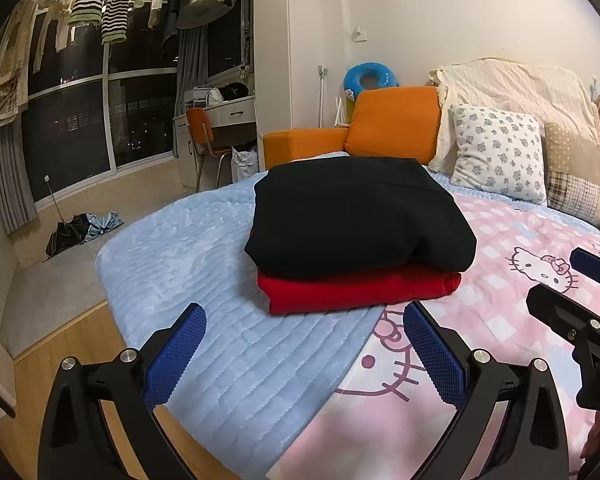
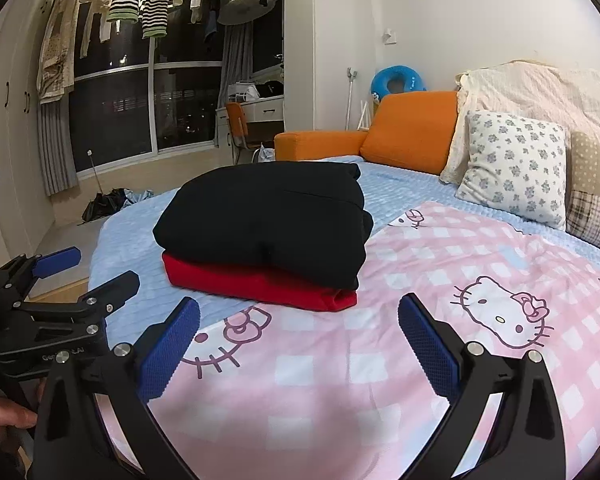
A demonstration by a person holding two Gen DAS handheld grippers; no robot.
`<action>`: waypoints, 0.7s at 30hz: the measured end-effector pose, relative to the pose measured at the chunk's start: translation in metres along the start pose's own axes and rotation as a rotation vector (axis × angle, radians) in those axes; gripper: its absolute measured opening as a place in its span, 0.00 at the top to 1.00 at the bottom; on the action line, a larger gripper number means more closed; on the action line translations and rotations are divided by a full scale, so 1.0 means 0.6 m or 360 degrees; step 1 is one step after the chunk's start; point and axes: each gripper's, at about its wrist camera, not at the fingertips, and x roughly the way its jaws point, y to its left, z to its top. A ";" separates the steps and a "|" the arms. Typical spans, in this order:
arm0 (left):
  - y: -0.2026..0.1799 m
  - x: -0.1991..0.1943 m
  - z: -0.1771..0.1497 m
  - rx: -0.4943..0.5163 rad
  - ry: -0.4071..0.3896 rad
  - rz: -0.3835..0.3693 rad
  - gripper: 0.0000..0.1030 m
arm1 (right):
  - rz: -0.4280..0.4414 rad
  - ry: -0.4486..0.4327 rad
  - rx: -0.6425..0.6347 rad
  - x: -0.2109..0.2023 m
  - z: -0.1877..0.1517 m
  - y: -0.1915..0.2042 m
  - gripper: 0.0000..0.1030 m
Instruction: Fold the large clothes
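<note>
- Reading the left gripper [image 2: 92,276] body in the right wrist view gave only part of a white printed word, "Ge…AI"; the middle letters were unreadable.
- Its jaws stood spread wide and held nothing, hovering over the blue blanket [image 1: 204,248].
- The right gripper [image 2: 298,320] had its jaws released just as wide, empty, above the pink Hello Kitty cover [image 2: 440,280], touching no cloth.
- Just beyond both pairs of blue pads [image 1: 176,360], the folded black garment [image 1: 356,216] lay stacked on the folded red garment [image 1: 356,290], on the bed where blanket and cover met.
- Farther off stood a floral pillow [image 1: 500,148] and an orange sofa [image 1: 380,128].
</note>
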 end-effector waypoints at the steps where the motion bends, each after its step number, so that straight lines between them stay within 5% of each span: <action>1: 0.000 -0.001 0.000 0.0000 0.0003 0.0002 0.03 | -0.0003 -0.0001 -0.0001 0.000 0.000 0.000 0.05; 21: -0.011 -0.017 -0.001 0.0033 -0.0001 0.0012 0.03 | -0.0016 0.0002 0.0016 -0.001 -0.004 -0.001 0.05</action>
